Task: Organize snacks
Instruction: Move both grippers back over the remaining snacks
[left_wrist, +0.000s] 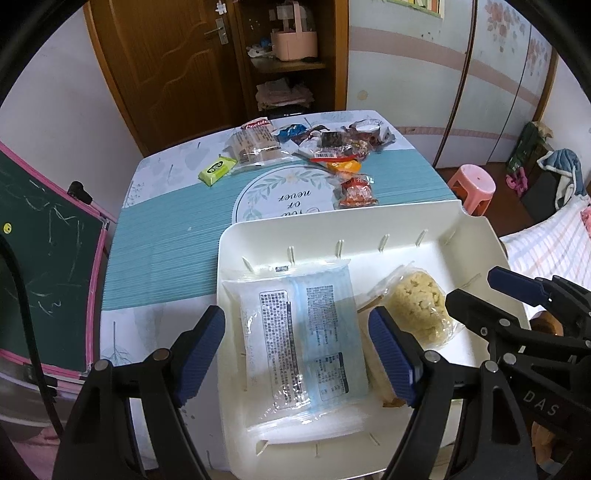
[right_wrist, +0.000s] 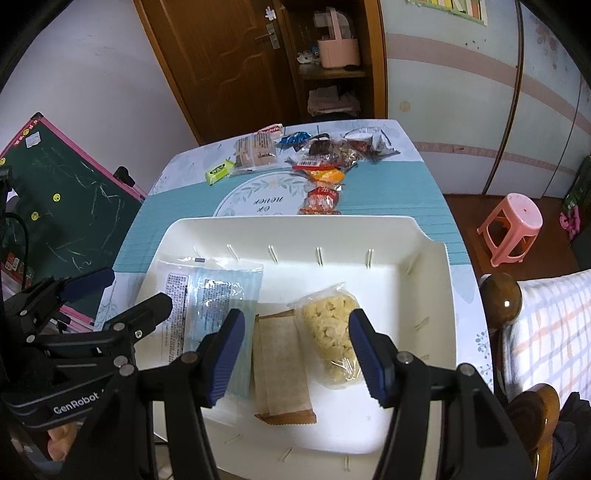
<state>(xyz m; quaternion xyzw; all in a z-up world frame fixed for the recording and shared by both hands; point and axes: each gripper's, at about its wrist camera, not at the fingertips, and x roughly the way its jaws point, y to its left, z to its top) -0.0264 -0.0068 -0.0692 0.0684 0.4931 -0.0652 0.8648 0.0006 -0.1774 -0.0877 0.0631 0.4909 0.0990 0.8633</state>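
The table, under a teal patterned cloth, carries a white tray at its near end. In the tray lie three snacks side by side: a clear-and-blue flat packet, a brown paper-wrapped bar, and a bag of pale puffed pieces. A heap of wrapped snacks sits at the far end, a green packet apart on its left; what each wrapper holds is hard to tell. The left gripper hovers over the flat packet, the right gripper over the bar; both gape wide, gripping nothing.
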